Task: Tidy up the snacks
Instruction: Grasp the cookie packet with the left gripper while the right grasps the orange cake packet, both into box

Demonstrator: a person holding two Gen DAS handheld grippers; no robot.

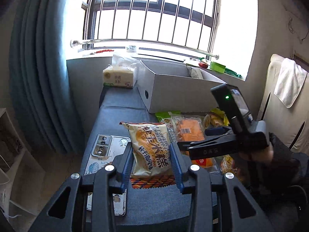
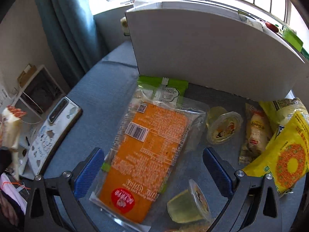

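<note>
My left gripper [image 1: 152, 160] is shut on a cream cake packet [image 1: 150, 147] with brown lettering and holds it above the blue table; the packet also shows at the left edge of the right wrist view [image 2: 11, 127]. My right gripper [image 2: 152, 172] is open and hovers over an orange clear-wrapped snack pack [image 2: 146, 154] lying flat, with a blue pad on each side of it. In the left wrist view the right gripper [image 1: 185, 145] is over that orange pack [image 1: 190, 130]. A white open box [image 1: 173, 90] stands behind the snacks.
Two jelly cups [image 2: 224, 127] [image 2: 190, 203], a small white sausage-like packet [image 2: 255, 133] and a yellow snack bag [image 2: 283, 158] lie right of the orange pack. A green packet [image 2: 162, 87] lies under it. A phone [image 1: 105, 154] lies left. A tissue pack [image 1: 119, 77] stands by the window.
</note>
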